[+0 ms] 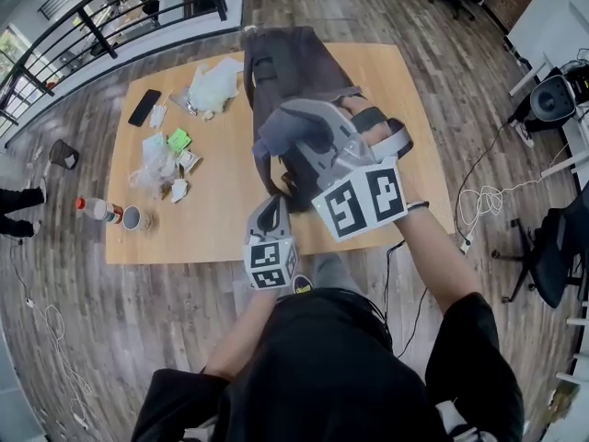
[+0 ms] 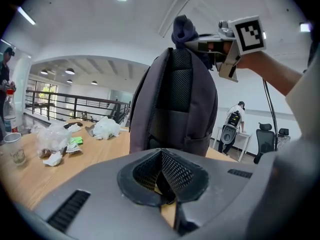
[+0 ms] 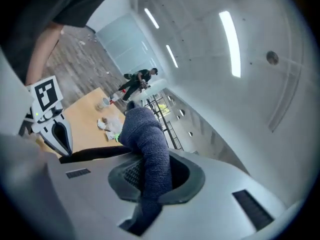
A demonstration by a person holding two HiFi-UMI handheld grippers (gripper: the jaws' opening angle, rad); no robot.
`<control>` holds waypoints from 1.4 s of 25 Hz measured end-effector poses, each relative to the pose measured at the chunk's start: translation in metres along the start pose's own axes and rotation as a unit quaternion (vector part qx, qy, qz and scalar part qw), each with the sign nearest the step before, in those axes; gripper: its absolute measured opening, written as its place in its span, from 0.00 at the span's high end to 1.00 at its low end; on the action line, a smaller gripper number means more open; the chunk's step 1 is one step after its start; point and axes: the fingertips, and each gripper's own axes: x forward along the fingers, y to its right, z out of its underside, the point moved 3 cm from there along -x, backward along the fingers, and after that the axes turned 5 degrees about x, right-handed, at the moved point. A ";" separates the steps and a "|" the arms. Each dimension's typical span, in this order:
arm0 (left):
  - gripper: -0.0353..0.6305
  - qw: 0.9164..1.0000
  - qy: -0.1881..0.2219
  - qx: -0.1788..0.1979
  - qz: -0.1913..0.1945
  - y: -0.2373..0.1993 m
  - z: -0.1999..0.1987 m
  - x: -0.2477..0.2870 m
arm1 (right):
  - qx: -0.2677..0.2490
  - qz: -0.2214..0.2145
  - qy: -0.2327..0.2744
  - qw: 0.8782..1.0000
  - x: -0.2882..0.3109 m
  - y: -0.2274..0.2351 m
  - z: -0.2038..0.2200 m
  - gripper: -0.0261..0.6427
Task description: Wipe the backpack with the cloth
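A dark grey backpack [image 1: 285, 72] stands upright on the wooden table [image 1: 221, 210]; in the left gripper view the backpack [image 2: 175, 109] fills the middle. My right gripper [image 1: 281, 129] is raised at the backpack's top and is shut on a blue-grey cloth [image 1: 276, 136]. That cloth [image 3: 147, 144] bulges out between the pads in the right gripper view, and the cloth [image 2: 184, 30] shows above the backpack's top. My left gripper [image 1: 273, 212] sits low near the table's front edge, facing the backpack's base, jaws shut [image 2: 162, 176], with nothing clearly between them.
On the table's left half lie a black phone [image 1: 144, 107], white plastic bags [image 1: 213, 86], crumpled wrappers with green paper [image 1: 175, 143], a bottle [image 1: 99, 209] and a cup [image 1: 132, 217]. Office chairs [image 1: 552, 247] and cables are on the floor at right. A railing [image 1: 110, 17] runs behind.
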 end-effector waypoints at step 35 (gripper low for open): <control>0.92 0.999 0.012 -0.020 0.038 -0.078 -0.036 -0.003 | 0.167 -0.073 -0.085 0.980 -0.030 -0.127 0.078 0.91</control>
